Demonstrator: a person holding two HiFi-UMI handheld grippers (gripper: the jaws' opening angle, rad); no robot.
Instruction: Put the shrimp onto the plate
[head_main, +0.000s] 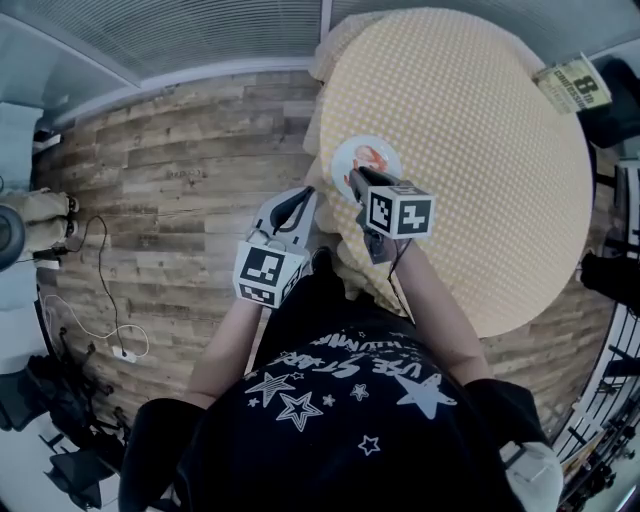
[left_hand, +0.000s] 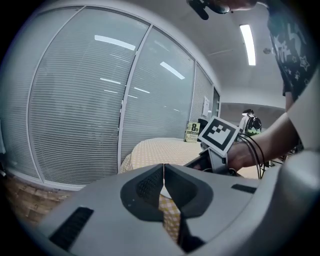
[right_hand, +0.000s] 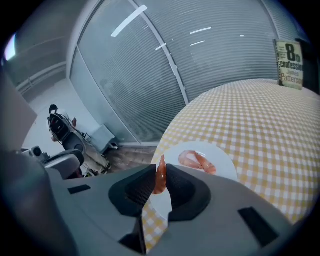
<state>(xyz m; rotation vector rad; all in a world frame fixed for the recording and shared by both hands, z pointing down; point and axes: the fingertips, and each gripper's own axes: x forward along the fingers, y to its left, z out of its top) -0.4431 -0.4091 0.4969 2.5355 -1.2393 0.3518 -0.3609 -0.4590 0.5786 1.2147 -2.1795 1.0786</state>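
1. Orange shrimp (right_hand: 161, 176): one stands upright, pinched between the jaws of the right gripper (right_hand: 161, 172), which are clenched on its sides. It is at the near edge of the plate (right_hand: 222, 169). I cannot tell whether it touches the plate.
2. Shrimp on the plate: there seem to be two, a paler one and an orange one, lying side by side near the plate's middle.
3. Plate: there is one, white and round. In the head view it (head_main: 344, 160) sits close to the table edge nearest the person.
4. Grippers: there are two. In the head view the right gripper (head_main: 356, 179) reaches the plate's near rim. The left gripper (head_main: 298, 203) hangs left of the plate, near the table's edge. Its own view shows the left gripper (left_hand: 163, 172) with jaws pressed together and nothing between them.
5. Surface: one round table (head_main: 500, 200) covered by a yellow-and-white checked cloth (right_hand: 260, 120).
6. Card (head_main: 572, 84): there is one, marked "8", well beyond the plate at the table's far rim.
7. Room: a wood-plank floor (head_main: 170, 180) lies left of the plate, and grey blinds (right_hand: 210, 55) behind glass stand beyond it.
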